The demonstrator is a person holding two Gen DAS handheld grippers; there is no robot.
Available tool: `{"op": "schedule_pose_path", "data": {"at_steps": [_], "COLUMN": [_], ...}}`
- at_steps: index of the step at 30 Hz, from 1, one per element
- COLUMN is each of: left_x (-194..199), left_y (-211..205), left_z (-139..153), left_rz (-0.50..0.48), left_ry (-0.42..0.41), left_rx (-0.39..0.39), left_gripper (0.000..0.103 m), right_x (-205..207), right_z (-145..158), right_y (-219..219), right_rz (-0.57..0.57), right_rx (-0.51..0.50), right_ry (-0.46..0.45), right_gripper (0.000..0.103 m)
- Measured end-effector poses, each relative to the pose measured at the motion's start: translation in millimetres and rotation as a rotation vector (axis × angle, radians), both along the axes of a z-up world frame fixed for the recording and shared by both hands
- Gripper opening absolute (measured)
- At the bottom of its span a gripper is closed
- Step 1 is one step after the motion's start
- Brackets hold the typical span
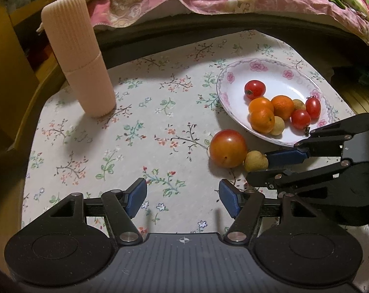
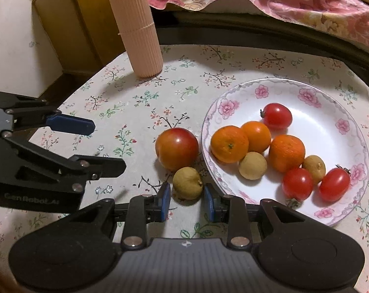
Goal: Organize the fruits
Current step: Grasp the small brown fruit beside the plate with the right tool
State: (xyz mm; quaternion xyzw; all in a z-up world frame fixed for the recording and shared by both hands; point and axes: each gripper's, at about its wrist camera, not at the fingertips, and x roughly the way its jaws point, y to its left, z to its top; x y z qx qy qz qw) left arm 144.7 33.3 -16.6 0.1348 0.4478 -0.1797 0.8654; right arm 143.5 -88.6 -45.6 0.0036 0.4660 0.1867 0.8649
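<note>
A: So, from the left wrist view, where are we?

B: The left gripper hovers with its jaws spread and nothing between them. Ahead and to its right, the right gripper reaches for a longan that touches a large tomato on the cloth. Beyond them the plate already holds fruit.

A: And the right wrist view?

B: That longan sits between the blue pads, which are parted and look just short of touching it. The tomato lies directly beyond; the plate is ahead to the right.

A: So the step?

B: Picking up the longan, I'd judge. Next: close gently, lift, carry right over the rim without nudging the tomato.
</note>
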Motion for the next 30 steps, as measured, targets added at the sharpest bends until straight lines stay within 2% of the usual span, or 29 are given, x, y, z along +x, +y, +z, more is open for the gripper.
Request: {"op": "schedule_pose_path", "data": {"at_steps": [14,30], "left_x": [-4.5,-3.6], "left_y": [5.3,-2.0], "left_z": [-3.2,-8.1], "left_rz": [-0.005,-0.028], "left_ry": [0.003,0.01], "left_rx": [0.011,0.032], "left_gripper": [0.073,0.074], "right_x": [2.2,-6.4], "right_z": [-1.1,1.0], "right_y": [8.7,-0.2], "right_rz": [-0.001,0.011], "right_rx": [-0.016,-0.003], "right_ry": [-0.025,0.007], "right_gripper": [0.032,0.032]}}
